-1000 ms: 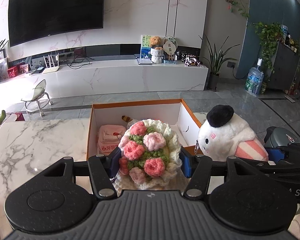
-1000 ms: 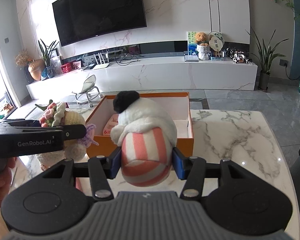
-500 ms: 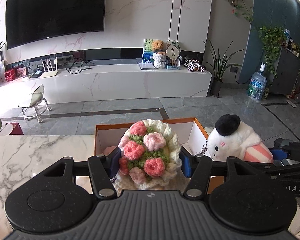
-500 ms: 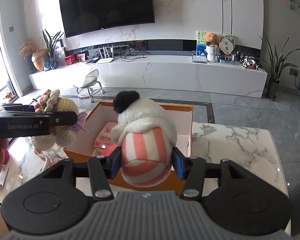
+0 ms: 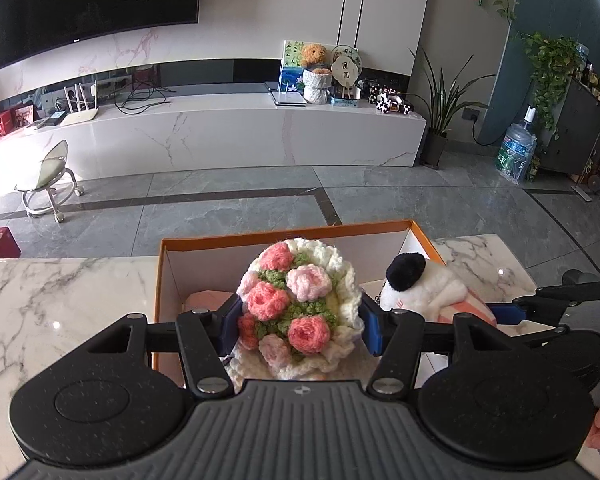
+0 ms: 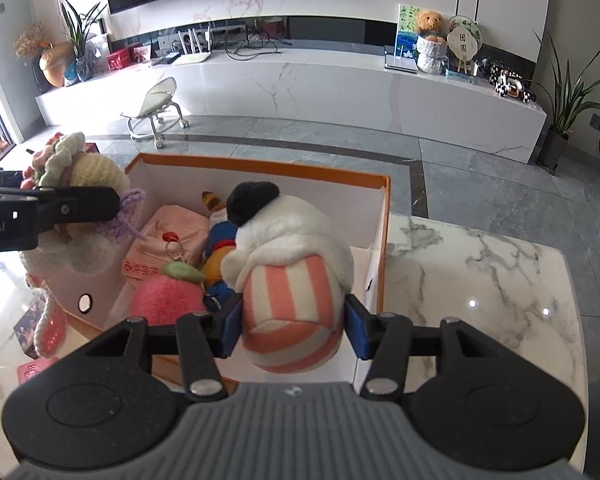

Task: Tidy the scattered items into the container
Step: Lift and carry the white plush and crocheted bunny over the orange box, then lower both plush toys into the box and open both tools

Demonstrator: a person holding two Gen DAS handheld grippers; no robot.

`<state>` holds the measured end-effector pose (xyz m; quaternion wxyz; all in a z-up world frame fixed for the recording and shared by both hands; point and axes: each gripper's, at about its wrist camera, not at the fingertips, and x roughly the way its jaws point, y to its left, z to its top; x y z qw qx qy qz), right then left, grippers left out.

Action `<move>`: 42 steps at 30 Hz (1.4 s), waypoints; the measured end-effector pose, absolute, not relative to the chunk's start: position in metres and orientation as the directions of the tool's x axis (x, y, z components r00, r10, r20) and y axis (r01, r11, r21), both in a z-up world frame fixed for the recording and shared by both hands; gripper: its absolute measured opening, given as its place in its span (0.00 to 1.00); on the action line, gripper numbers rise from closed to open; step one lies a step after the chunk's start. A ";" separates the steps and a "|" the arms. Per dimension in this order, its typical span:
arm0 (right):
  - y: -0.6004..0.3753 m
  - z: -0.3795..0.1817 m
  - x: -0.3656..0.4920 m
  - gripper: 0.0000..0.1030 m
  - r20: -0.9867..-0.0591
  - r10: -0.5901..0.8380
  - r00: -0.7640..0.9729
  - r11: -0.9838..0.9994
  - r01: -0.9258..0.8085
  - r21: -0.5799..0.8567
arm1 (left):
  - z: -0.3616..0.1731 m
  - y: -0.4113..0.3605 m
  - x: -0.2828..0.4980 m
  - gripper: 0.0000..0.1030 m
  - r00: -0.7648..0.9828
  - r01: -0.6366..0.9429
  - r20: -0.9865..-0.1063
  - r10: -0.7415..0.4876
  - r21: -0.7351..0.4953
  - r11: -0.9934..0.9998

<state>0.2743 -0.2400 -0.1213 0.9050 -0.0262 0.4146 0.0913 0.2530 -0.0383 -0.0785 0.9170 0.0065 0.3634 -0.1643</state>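
My left gripper is shut on a crocheted flower bouquet with pink roses, held over the near left part of the orange box. My right gripper is shut on a white plush toy with a black tuft and pink striped bottom, held over the box's right half. The plush also shows in the left wrist view, and the bouquet in the right wrist view. Inside the box lie a pink pouch, a pink fuzzy toy and a blue-and-yellow doll.
The box stands on a white marble table whose far edge drops to the grey tiled floor. A small red card and dark packet lie on the table left of the box. A low stool stands on the floor.
Both grippers have risen and tipped down over the box, each still holding its toy. The box interior and its contents now show in the right wrist view.
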 end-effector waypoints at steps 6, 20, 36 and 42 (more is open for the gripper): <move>-0.236 -0.152 0.301 0.54 -0.799 0.094 0.594 0.986 -0.167 -0.008 | -0.098 -0.037 0.268 0.65 0.652 0.308 -0.689 -0.317 -0.141 0.941; -0.215 -0.171 0.319 0.57 -0.841 0.046 0.539 0.976 -0.204 -0.078 | -0.106 -0.037 0.277 0.65 0.626 0.315 -0.707 -0.329 -0.157 0.936; -0.215 -0.162 0.304 0.47 -0.853 0.049 0.520 0.955 -0.274 -0.112 | -0.103 -0.040 0.271 0.65 0.620 0.329 -0.707 -0.342 -0.161 0.930; -0.215 -0.162 0.304 0.48 -0.878 0.047 0.477 0.950 -0.292 -0.108 | -0.104 -0.039 0.270 0.65 0.617 0.328 -0.705 -0.350 -0.173 0.929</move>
